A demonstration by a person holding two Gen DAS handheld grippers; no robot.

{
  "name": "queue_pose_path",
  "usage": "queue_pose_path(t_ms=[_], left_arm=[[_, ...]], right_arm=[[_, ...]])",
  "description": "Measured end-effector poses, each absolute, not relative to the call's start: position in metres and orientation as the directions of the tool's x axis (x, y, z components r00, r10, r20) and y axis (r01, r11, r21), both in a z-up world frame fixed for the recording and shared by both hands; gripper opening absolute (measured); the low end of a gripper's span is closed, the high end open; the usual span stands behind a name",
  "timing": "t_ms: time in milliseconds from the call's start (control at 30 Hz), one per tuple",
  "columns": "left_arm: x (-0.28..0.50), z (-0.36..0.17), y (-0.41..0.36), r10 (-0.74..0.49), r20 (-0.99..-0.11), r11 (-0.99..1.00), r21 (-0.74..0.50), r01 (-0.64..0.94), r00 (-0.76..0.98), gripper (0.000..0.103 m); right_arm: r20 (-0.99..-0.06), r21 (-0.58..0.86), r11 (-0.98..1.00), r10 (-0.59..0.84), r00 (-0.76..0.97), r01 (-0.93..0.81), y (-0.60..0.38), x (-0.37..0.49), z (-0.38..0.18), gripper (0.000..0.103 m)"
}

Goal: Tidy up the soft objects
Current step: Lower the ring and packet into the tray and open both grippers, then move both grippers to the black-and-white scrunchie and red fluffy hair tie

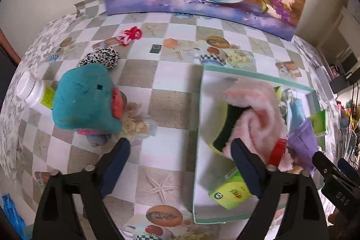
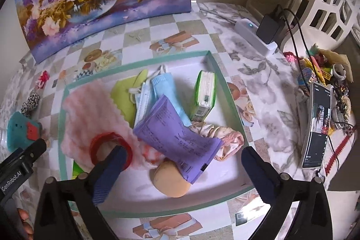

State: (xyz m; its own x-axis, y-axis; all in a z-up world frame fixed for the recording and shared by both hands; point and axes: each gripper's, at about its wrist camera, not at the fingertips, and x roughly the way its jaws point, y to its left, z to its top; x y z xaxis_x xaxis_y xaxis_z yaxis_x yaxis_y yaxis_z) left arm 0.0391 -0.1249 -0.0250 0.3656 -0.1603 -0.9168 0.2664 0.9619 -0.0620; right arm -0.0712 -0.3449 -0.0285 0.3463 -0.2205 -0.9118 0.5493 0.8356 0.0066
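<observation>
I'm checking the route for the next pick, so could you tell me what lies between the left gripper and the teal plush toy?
Only bare checkered tablecloth lies between the left gripper and the teal plush toy, as the left wrist view shows.

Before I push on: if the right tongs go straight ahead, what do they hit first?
Probably the purple packet lying in the tray, with the tan sponge just under its near end; depth is uncertain.

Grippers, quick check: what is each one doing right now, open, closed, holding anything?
Left gripper: open, nothing between its fingers, over the tablecloth beside the tray.
Right gripper: open, holding nothing, above the purple packet in the tray.
</observation>
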Motion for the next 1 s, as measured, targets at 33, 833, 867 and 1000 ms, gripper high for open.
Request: queue_pose_path(t_ms=[33, 833, 867, 1000], left_arm=[[0.04, -0.024, -0.124, -0.162, -0.915, 0.962, -0.064, 0.265, 0.369, 0.096], [0.169, 0.017, 0.018, -0.205, -0.917, 0.974, -0.157, 0.163, 0.341, 0.096], [0.175, 0.015, 0.021, -0.205, -0.919, 0.974, -0.16, 0.158, 0.335, 0.096], [0.201, 0.001, 0.032, -0.199, -0.935, 0.978, -0.169, 0.123, 0.293, 0.096]], right_arm=[[-0.91, 0.01, 0.835, -0.222, 0.352, 0.551, -0.345, -0.071, -0.027, 0.103], [-0.79, 0.169, 0.932, -0.068, 0.61, 0.322, -0.265, 0.01, 0.029, 0.103], [-0.785, 0.185, 0.94, -0.034, 0.619, 0.286, -0.256, 0.023, 0.03, 0.103], [-0.775, 0.25, 0.954, 0.093, 0.625, 0.168, -0.224, 0.069, 0.03, 0.103]])
